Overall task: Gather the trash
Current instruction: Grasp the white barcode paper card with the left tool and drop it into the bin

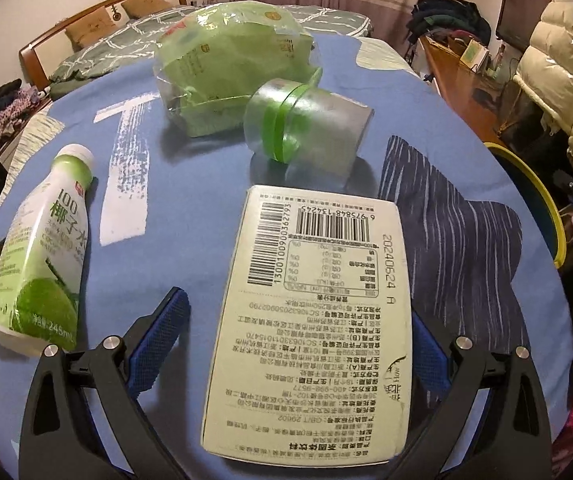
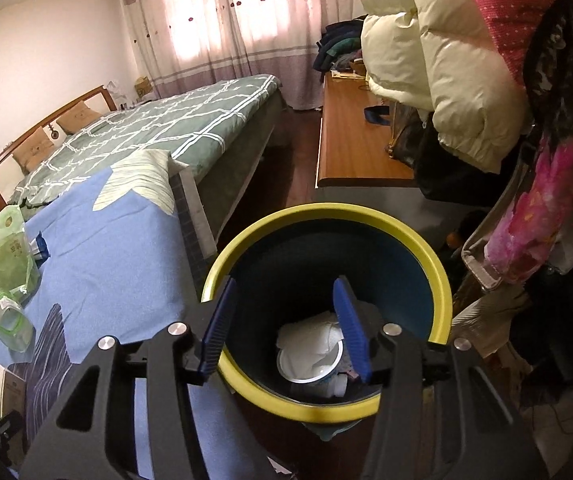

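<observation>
The left gripper (image 1: 298, 344) is hovering over a blue patterned cloth (image 1: 190, 216) with its jaws spread wide, and a flat white drink-mix carton (image 1: 318, 320) is lying label-up between the blue pads. The near-left pad stands clear of the carton's edge; the right pad is mostly hidden behind the carton, so contact there cannot be told. Nothing is gripped yet. Ahead of this gripper a clear plastic cup with a green band (image 1: 306, 128) is lying on its side, and beyond that a crumpled green plastic bag (image 1: 234, 72) is sitting. To the gripper's left a coconut water bottle (image 1: 42, 256) is lying on the cloth, cap pointing away.

The right gripper (image 2: 286, 324) is hanging above a dark trash bin with a yellow rim (image 2: 438, 280), jaws parted and released, with nothing between its pads. Below the fingers, at the bin's bottom, a white tub (image 2: 310, 364) and crumpled white paper (image 2: 310, 332) are lying.
</observation>
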A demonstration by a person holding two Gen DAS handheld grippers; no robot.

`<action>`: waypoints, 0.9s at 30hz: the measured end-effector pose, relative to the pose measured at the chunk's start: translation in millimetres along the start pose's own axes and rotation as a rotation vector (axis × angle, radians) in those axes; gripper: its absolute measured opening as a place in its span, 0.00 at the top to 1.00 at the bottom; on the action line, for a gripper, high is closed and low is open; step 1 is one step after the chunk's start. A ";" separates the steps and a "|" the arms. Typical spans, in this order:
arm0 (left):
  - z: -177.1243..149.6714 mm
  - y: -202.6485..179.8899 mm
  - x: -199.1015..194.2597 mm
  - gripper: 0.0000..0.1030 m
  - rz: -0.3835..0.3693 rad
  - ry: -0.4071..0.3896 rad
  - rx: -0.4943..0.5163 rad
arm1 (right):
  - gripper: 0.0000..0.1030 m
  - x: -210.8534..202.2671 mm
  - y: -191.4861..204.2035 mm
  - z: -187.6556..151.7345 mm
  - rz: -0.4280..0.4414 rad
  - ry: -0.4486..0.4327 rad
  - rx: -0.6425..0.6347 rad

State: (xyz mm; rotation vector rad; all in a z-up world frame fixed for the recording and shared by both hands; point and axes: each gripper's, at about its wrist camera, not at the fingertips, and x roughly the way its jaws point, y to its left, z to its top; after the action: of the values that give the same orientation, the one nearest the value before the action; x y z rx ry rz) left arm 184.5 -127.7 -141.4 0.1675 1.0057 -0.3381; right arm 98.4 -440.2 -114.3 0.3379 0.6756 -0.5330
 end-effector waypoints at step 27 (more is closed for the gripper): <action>52.2 -125.7 -41.0 0.32 -0.198 -0.132 0.240 | 0.43 -46.5 -52.3 -4.6 0.017 -0.084 0.047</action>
State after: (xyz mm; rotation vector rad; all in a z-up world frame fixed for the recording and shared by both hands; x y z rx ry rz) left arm 161.7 -252.2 -76.9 0.2604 0.8510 -0.6435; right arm 36.0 -464.2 -93.1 0.3629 0.5791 -0.5448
